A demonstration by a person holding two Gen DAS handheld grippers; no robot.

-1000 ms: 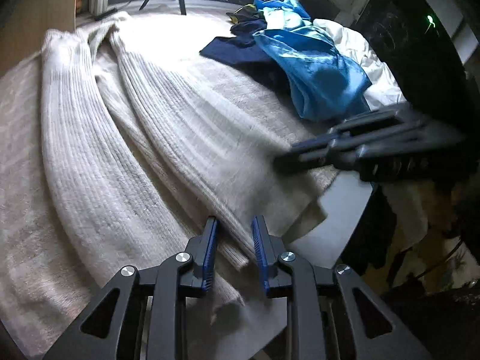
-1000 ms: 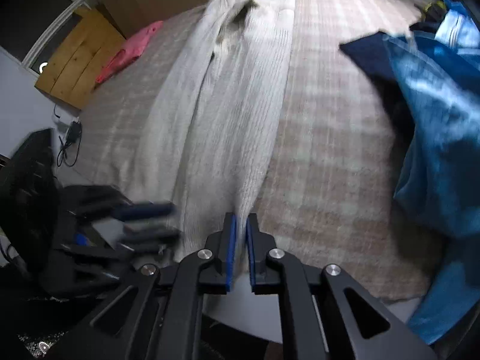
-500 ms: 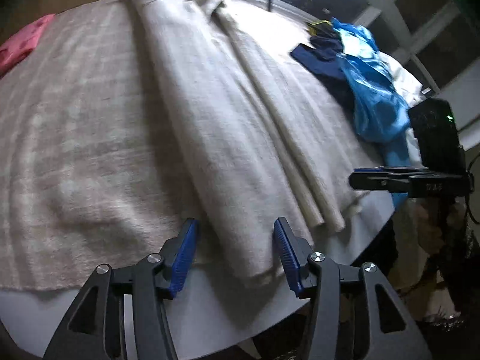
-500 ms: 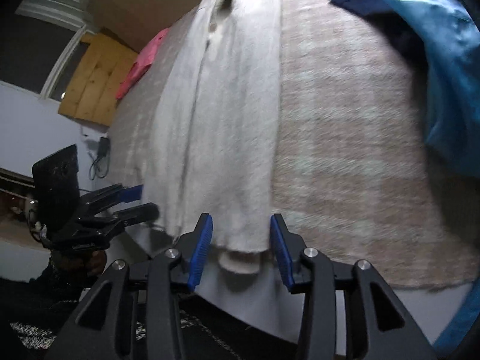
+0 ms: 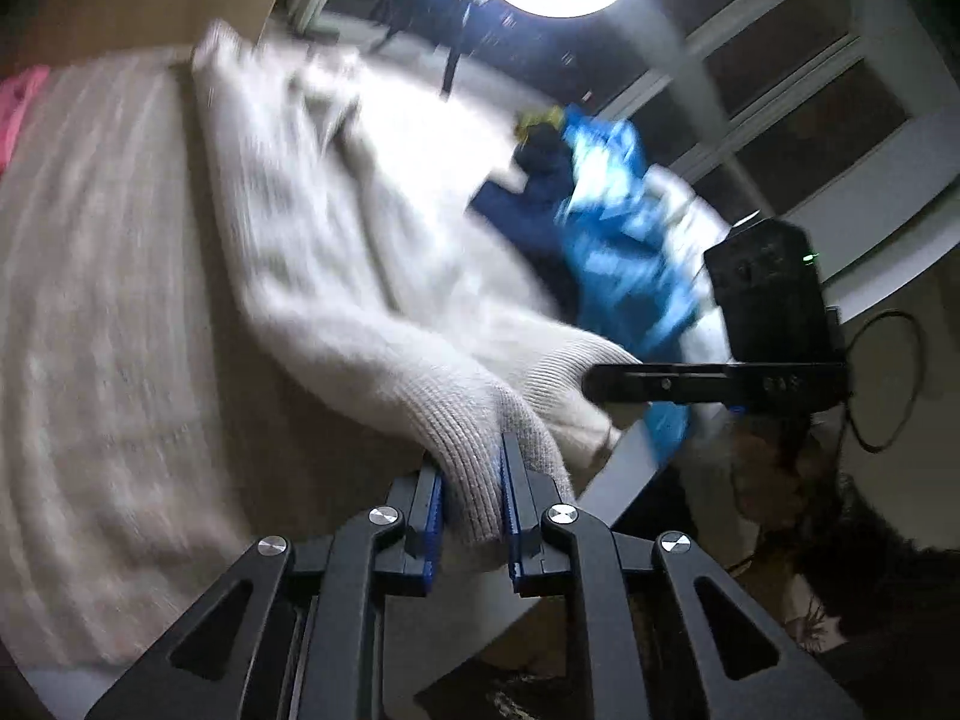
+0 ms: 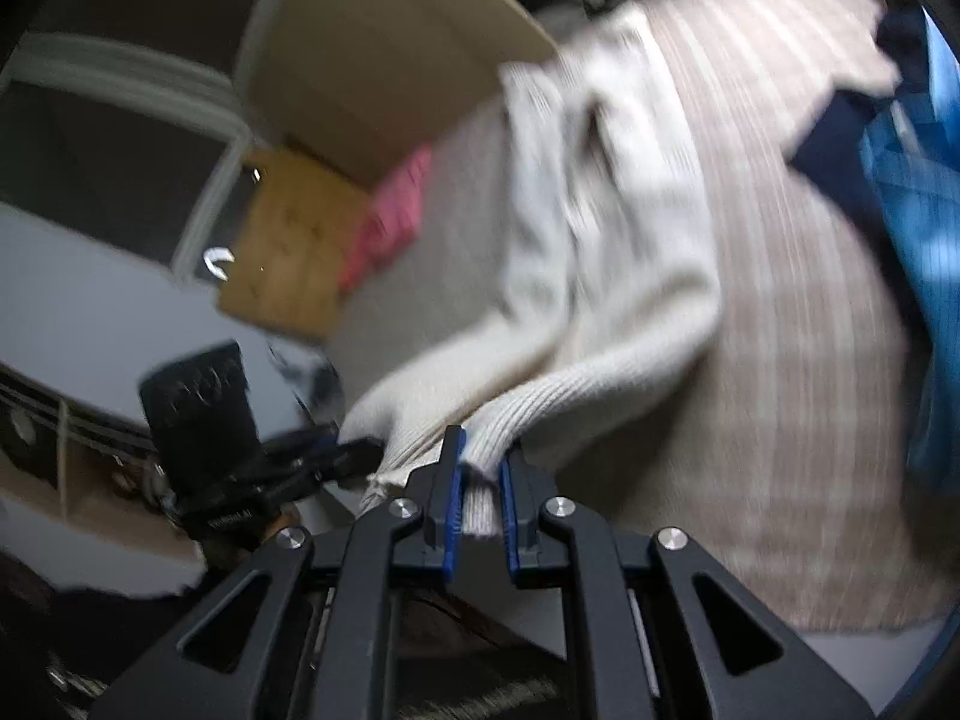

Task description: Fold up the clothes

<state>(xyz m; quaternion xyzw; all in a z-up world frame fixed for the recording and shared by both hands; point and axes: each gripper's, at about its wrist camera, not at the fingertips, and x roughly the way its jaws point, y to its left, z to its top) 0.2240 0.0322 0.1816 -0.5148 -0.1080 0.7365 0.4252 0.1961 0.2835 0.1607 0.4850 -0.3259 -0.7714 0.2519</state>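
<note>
Cream sweater (image 5: 384, 312), two clamped grippers

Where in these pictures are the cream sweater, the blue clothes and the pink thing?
cream sweater (image 5: 336, 276), left wrist view, on its ribbed body lying on the bed.
blue clothes (image 5: 624, 240), left wrist view, on the bright blue fabric's middle.
pink thing (image 6: 390, 210), right wrist view, on its blurred middle.

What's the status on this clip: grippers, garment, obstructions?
Left gripper and right gripper both clamped on the cream knit sweater hem, lifted off the blanket. Blue clothes pile sits apart, nothing blocking.
</note>
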